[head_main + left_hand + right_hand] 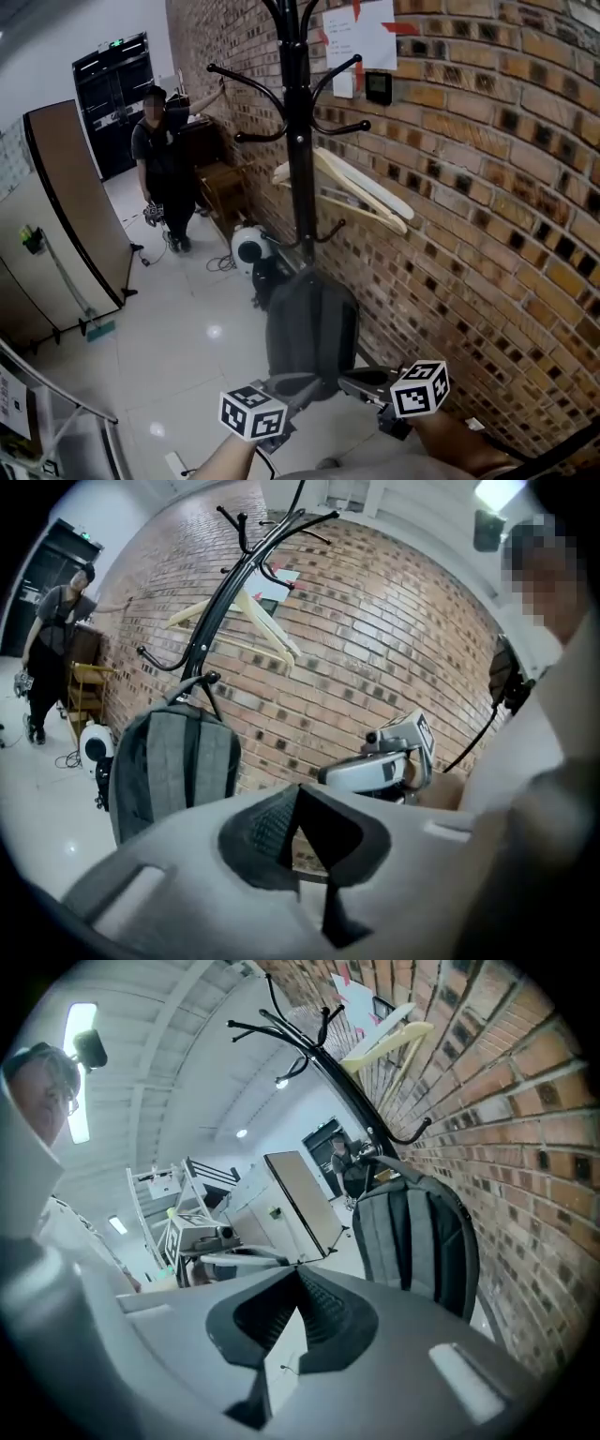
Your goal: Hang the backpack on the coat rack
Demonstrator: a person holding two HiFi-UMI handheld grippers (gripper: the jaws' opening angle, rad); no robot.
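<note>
The backpack (311, 328) hangs on the coat rack (300, 141), near but clear of the left claw (298, 803) and right claw (298, 1286), both closed and empty.

Ahead of our left tongs (298, 791) and right tongs (298, 1277) we find the backpack (311, 328), hanging low on the coat rack (298, 141) — wall (487, 187) to their right, a person (164, 169) far beyond, leftward.

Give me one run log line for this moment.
backpack: hanging from coat rack | left gripper: shut, empty | right gripper: shut, empty | task: looks done
</note>
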